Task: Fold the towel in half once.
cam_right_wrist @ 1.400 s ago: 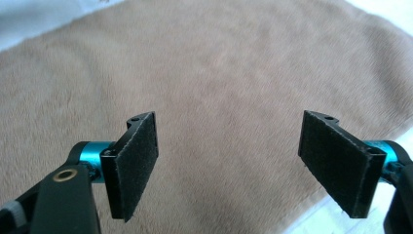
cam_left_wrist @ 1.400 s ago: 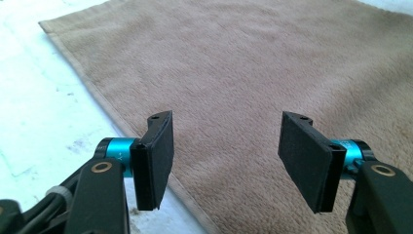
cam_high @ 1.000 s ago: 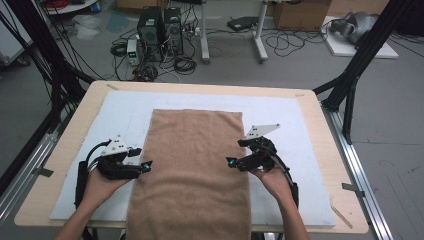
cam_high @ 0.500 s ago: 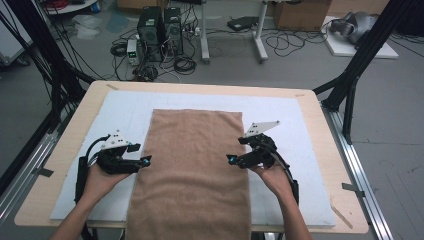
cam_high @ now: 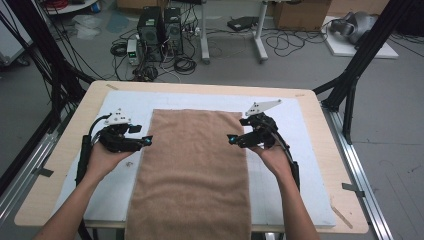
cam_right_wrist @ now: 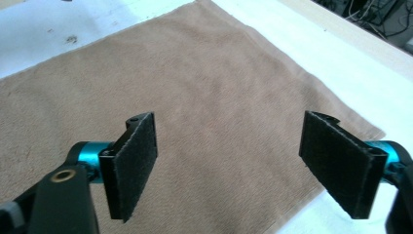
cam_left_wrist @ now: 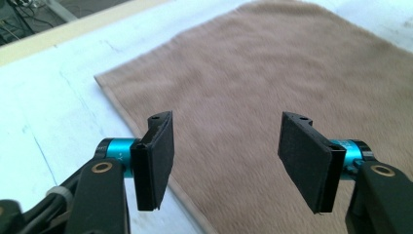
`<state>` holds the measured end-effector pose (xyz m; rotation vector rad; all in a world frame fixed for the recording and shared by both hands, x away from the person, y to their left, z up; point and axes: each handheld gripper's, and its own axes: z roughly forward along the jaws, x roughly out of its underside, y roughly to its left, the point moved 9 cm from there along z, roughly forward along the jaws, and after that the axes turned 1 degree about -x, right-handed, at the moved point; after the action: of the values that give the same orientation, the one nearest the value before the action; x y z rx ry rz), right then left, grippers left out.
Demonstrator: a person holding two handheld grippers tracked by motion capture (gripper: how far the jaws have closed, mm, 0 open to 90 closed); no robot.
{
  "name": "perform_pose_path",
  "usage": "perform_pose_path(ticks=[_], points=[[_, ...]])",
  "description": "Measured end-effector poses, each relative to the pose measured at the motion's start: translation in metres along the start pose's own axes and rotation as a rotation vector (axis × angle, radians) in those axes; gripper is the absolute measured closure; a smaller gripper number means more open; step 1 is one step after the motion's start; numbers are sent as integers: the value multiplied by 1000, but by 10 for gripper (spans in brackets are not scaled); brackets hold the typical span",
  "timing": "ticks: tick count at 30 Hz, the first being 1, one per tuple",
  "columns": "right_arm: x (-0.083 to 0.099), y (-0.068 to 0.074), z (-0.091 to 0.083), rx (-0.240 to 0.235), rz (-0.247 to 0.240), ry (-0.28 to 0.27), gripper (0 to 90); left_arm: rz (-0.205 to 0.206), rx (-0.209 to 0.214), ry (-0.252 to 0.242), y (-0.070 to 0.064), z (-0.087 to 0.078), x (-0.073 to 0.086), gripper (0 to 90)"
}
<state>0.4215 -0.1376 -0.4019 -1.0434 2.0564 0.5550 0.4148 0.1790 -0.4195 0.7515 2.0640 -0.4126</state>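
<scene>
Brown towel flat on white mat, centre of frame, near end hanging over worktop bottom edge. Left gripper at towel's left edge, fingers spread wide, gripping nothing. Right gripper at right edge, fingers likewise apart, empty.

A brown towel of soft, matt terry cloth is seen on a matt white sheet. The table edge looks like pale wood. Rough black pads are shown.
</scene>
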Motion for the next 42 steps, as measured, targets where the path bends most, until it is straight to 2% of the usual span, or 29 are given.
perform_pose_path(ticks=[3, 7, 9, 12, 17, 22, 27, 30, 32, 39, 42], points=[[-1, -8, 5, 18, 7, 16, 213, -9, -25, 20, 9, 9, -2, 389], [7, -27, 18, 38, 56, 36, 225, -13, -40, 23, 17, 25, -1, 425], [12, -35, 24, 52, 64, 51, 245, 4, -63, 42, 20, 35, 4, 430], [20, -43, 35, 65, 72, 68, 284, 10, -62, 72, 24, 48, 11, 432], [31, -56, 52, 112, 73, 66, 345, -7, -65, 77, 32, 65, 20, 434], [45, -68, 69, 153, 88, 113, 408, -42, -77, 83, 39, 82, 29, 461], [54, -81, 79, 201, 120, 131, 486, -57, -114, 97, 47, 93, 37, 455], [60, -84, 82, 192, 151, 141, 520, -77, -91, 89, 49, 95, 38, 489], [60, -83, 84, 193, 152, 144, 545, -77, -87, 88, 48, 95, 38, 521], [58, -75, 86, 136, 166, 148, 801, -91, -49, 93, 40, 95, 37, 765], [57, -73, 85, 129, 184, 156, 829, -71, -47, 102, 38, 95, 37, 824]])
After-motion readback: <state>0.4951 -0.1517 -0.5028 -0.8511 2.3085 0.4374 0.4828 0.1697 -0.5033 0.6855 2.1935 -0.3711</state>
